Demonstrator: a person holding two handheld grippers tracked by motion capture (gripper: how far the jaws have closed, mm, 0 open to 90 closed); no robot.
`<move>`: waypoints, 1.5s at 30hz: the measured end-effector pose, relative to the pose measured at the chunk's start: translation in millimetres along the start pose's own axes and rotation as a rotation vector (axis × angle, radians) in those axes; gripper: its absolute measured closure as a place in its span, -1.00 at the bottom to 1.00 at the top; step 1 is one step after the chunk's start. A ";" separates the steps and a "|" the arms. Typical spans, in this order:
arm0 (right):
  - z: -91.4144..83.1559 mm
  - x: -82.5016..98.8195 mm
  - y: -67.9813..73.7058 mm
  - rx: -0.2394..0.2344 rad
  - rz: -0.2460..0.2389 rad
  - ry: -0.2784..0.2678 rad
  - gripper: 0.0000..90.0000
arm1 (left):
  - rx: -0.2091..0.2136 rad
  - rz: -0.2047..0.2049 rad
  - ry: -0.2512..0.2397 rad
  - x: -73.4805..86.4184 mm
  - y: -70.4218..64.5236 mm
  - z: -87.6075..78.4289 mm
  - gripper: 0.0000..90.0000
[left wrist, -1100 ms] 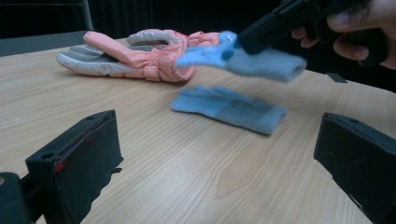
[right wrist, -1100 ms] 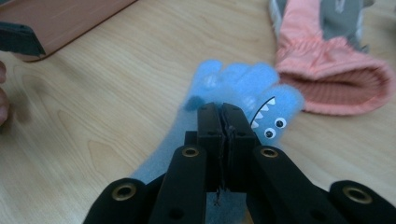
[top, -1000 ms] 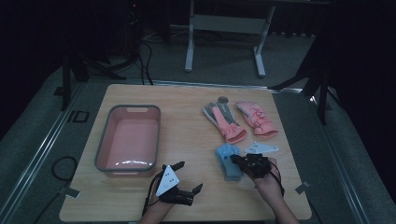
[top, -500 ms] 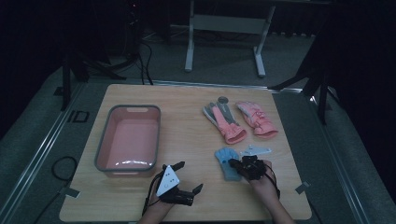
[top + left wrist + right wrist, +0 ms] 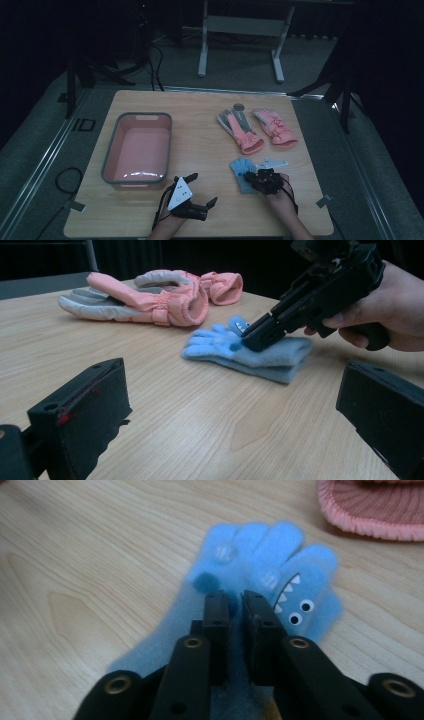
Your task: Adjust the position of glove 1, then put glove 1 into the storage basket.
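1. At the left of the tabletop point(image 5: 200, 115) stands the pink bin point(image 5: 111, 150); nothing lies in it, so if the gloves are meant to go there, none has gone in yet.
2. Just right of the bin, near the front edge, the left gripper point(image 5: 200, 192) hovers with its jaws spread wide and nothing between them; it has no part in the work yet.
3. Right of centre, near the front, the blue glove point(image 5: 260, 570) lies flat on the tabletop, not lifted. The right gripper point(image 5: 235, 600) points down onto its palm; its jaws have just been opening slightly and stand close together with a narrow gap over the fleece. By my reading the grasp is not yet made.
4. Farther back on the right, the two pink gloves point(image 5: 257, 127) lie side by side, untouched, near a small grey disc point(image 5: 239, 106).
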State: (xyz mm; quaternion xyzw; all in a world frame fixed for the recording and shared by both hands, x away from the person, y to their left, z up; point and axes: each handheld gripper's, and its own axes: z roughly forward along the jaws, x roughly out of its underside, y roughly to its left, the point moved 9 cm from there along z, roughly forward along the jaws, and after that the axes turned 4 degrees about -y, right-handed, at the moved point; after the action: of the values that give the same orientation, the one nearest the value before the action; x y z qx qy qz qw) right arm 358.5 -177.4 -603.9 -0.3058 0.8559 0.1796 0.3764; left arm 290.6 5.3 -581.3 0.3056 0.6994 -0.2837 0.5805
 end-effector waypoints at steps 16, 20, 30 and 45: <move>-27.8 -18.3 -8.4 -0.122 -0.013 -0.131 -0.67 | -0.072 0.067 0.111 4.3 -1.1 9.3 -0.98; -37.3 -23.7 -19.6 -0.114 0.013 -0.166 -0.69 | -0.041 0.018 0.136 0.2 -5.2 13.7 -0.98; -50.7 -32.2 -35.1 -0.118 0.050 -0.188 -0.68 | 0.132 0.120 0.266 4.2 -38.6 36.8 -0.98; -17.0 -32.3 -38.9 -0.128 0.146 -0.075 -0.51 | 0.261 0.283 0.291 -6.8 -66.8 91.2 -0.65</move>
State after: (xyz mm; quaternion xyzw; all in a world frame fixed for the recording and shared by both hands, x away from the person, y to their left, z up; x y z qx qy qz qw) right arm 392.1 -203.2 -571.5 -0.2592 0.8481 0.2720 0.3736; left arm 299.1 -107.5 -586.8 0.5108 0.6832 -0.2407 0.4631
